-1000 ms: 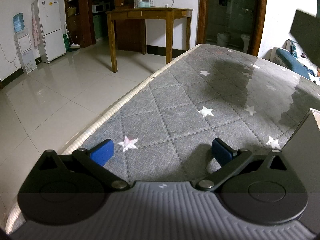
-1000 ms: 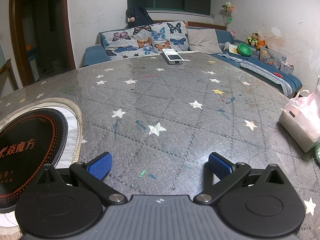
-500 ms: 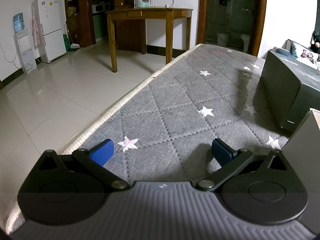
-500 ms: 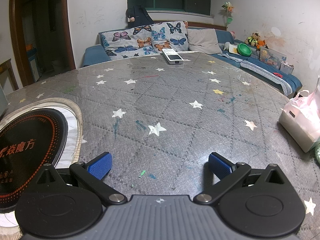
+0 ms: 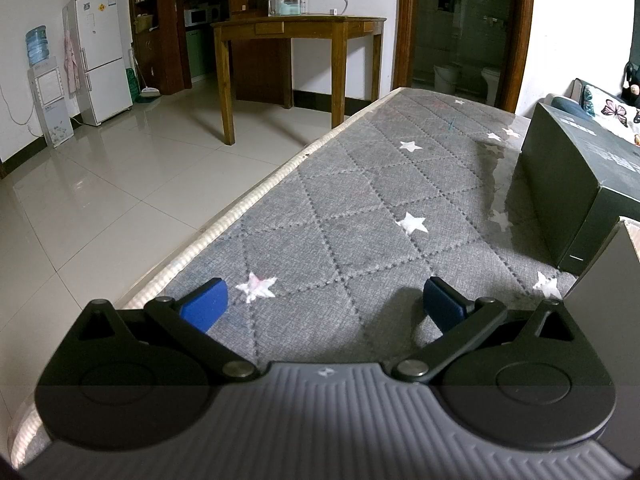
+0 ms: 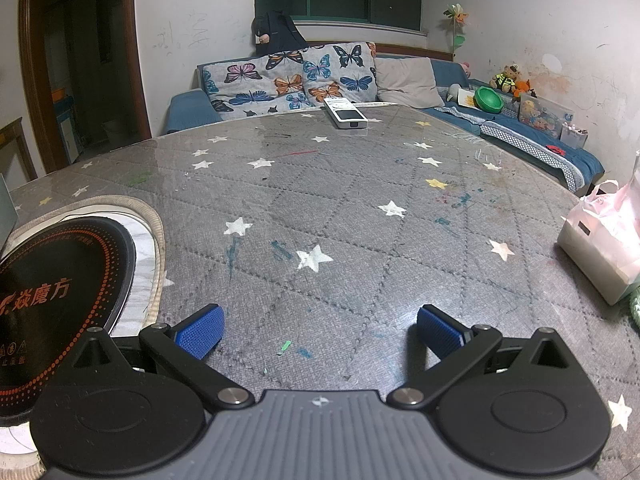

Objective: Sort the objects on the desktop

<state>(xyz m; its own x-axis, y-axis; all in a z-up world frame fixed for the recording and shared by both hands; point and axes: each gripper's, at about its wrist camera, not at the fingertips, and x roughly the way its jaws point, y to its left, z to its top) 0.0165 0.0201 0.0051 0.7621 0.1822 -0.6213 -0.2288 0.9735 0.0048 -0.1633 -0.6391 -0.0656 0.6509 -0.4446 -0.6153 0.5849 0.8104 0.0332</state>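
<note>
Left gripper [image 5: 324,304] wide, empty, over table [image 5: 360,216] edge — dark box [image 5: 576,184] ahead-right on table; right gripper [image 6: 318,330] wide, empty, cooktop [image 6: 60,292] at its left, remote [image 6: 345,113] far ahead, pink bag [image 6: 604,236] at right edge.

Left gripper [image 5: 326,306]: jaws spread wide, nothing between them, low over the table [image 5: 360,216]. Right gripper [image 6: 320,330]: likewise spread wide and empty.

Black tongs [image 5: 324,304], blue ribbed pads [image 6: 200,330]
</note>
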